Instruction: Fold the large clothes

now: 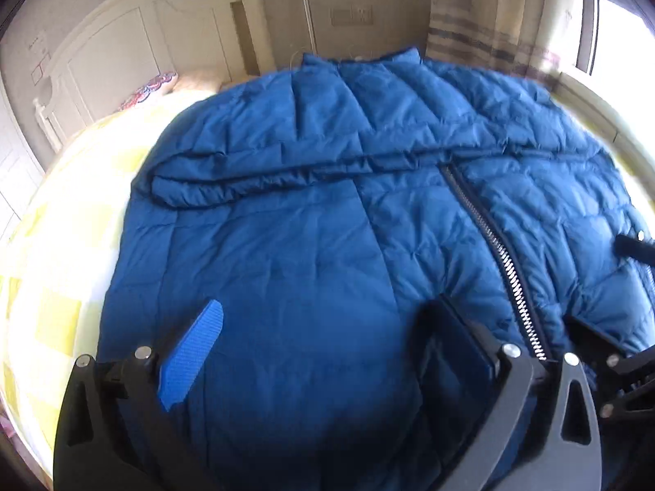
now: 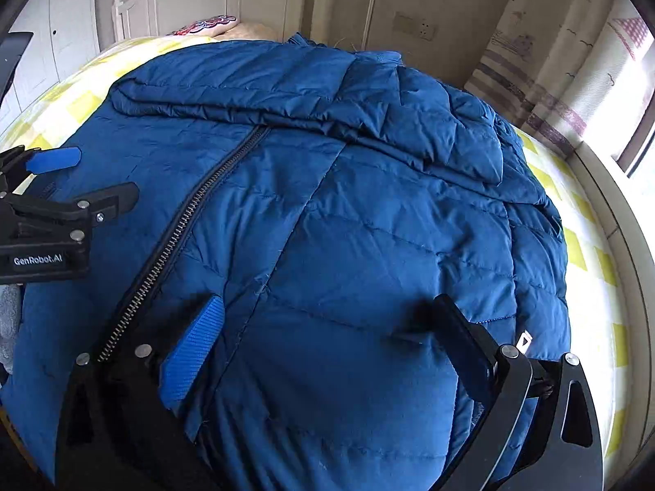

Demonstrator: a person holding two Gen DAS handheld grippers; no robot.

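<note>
Both tools, left tool [image 1: 323,323] and right tool [image 2: 327,315], gape over blue jacket [image 2: 368,225]

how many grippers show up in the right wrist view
2: the right gripper, jaws wide over the blue jacket near its hem, and the left gripper at the view's left edge, beyond the zipper.

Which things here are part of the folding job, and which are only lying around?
Part of the job:
- blue padded jacket, spread on the bed, sleeves folded across
- left gripper, open
- right gripper, open

Only lying around:
- yellow checked bedsheet
- patterned pillow
- curtain
- headboard
</note>
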